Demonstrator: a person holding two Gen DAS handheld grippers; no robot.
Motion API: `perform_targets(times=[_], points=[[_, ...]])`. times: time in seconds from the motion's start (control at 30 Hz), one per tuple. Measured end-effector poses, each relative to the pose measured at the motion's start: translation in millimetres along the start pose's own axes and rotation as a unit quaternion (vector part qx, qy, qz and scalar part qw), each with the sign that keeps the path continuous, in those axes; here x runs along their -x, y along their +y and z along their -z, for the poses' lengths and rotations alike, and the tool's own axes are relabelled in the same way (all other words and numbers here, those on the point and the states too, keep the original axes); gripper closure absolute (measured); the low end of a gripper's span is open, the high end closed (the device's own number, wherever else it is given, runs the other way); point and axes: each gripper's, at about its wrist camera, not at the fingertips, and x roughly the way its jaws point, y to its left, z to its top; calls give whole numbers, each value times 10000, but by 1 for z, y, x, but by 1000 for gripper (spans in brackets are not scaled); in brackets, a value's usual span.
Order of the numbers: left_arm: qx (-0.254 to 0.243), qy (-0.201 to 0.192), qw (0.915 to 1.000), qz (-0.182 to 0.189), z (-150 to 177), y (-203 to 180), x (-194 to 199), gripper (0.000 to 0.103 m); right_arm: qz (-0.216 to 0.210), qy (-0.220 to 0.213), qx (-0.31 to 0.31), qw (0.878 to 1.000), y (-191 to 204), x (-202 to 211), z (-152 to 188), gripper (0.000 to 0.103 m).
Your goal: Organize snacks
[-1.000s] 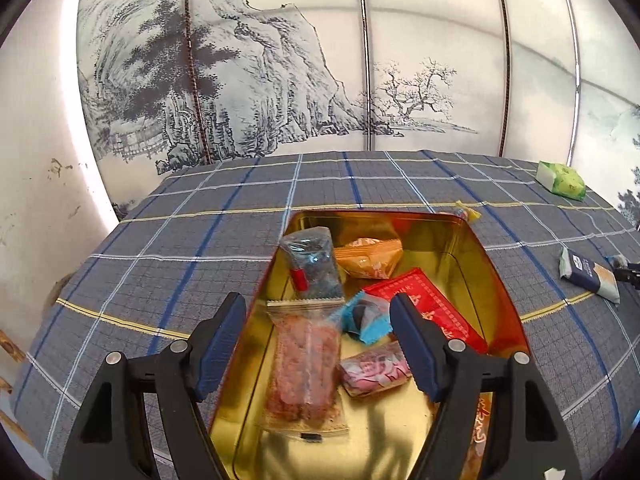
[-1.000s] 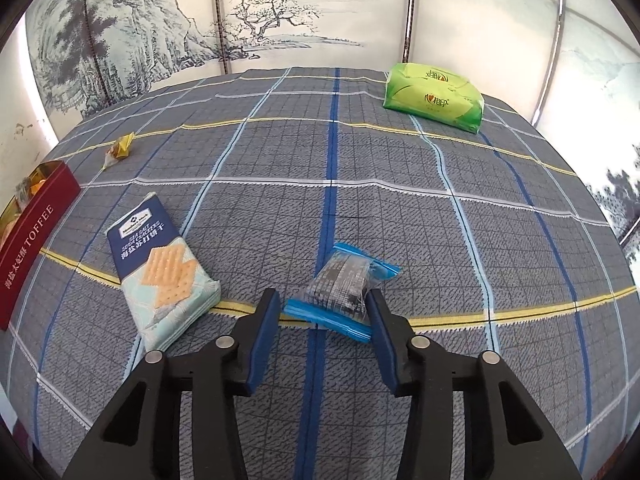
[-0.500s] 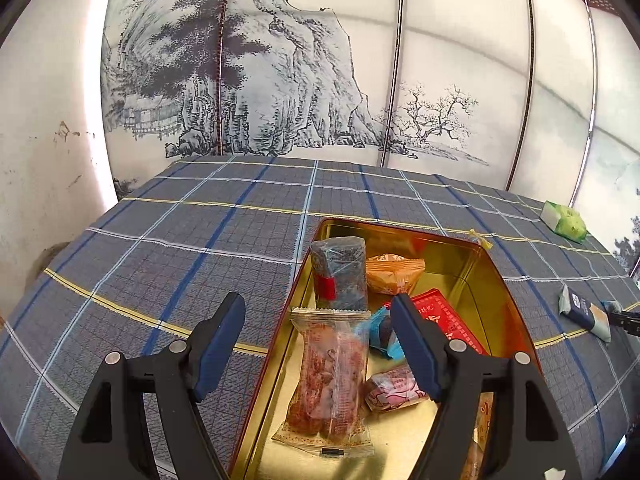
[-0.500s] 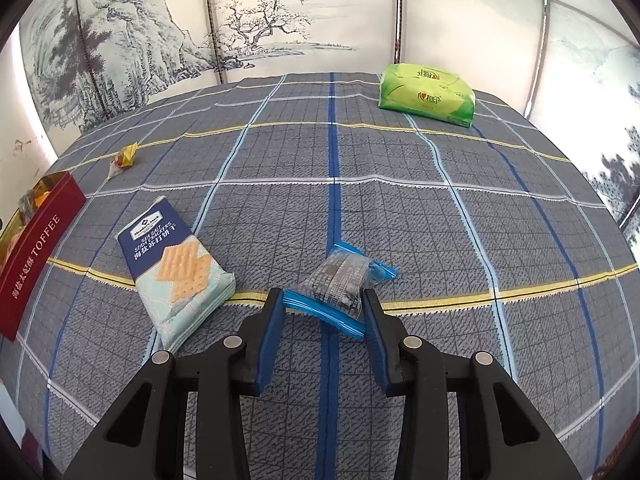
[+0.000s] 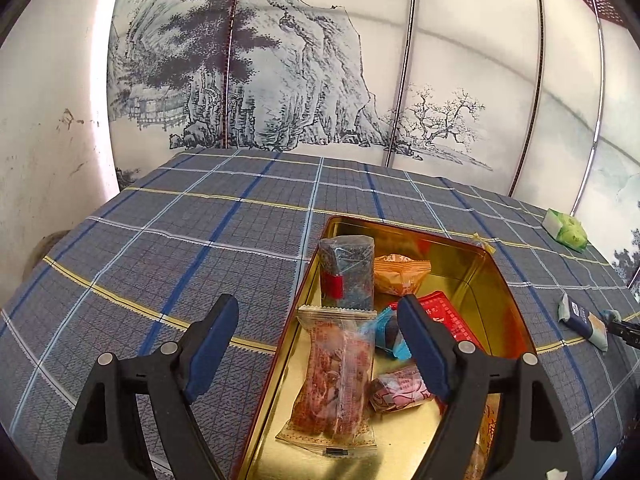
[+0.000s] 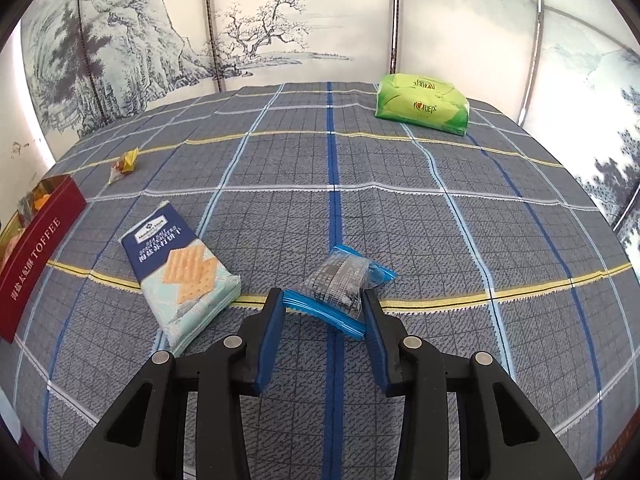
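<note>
Right-wrist view: the right gripper (image 6: pixel 323 312) straddles a small blue-edged snack packet (image 6: pixel 340 290) lying on the plaid tablecloth (image 6: pixel 400 216), its blue pads set against the packet's near corners; whether they truly press the film or merely touch it cannot be told. Just to the packet's left lies a cracker pack (image 6: pixel 182 274), farther left the red wall of the toffee tin (image 6: pixel 34 256), beyond that a small yellow-wrapped sweet (image 6: pixel 125 164), and at the far side a green tissue pack (image 6: pixel 424 105). Left-wrist view: the left gripper (image 5: pixel 314 344) hangs over the near left part of the open tin (image 5: pixel 500 280), its jaws opening and nothing between the pads; inside the gold interior lie a long dried-meat packet (image 5: pixel 338 376), a dark packet with a red band (image 5: pixel 348 272), an orange snack (image 5: pixel 400 278), a red packet (image 5: pixel 450 316) and a pink-wrapped sweet (image 5: pixel 396 388). Likely hazards: the hold falls on crinkled film at one end only, so the blue-edged packet may slip or swing free when lifted; a low approach could also pinch the cloth. Should both grippers meet over the tin, they may collide or disturb snacks already placed.
</note>
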Motion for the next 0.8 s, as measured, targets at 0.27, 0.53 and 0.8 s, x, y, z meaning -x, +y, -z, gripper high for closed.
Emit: perform_targets(times=[0.27, 0.53, 0.8], points=[[74, 10, 10000, -48, 1, 3, -1, 23, -126, -93, -115, 9998, 9, 11, 1, 63], [100, 16, 9999, -71, 0, 6, -1, 20, -254, -268, -64, 9993, 21, 33, -10, 63], [150, 30, 9998, -84, 1, 9, -1, 18, -533, -390, 170, 9977, 54, 45, -22, 63]])
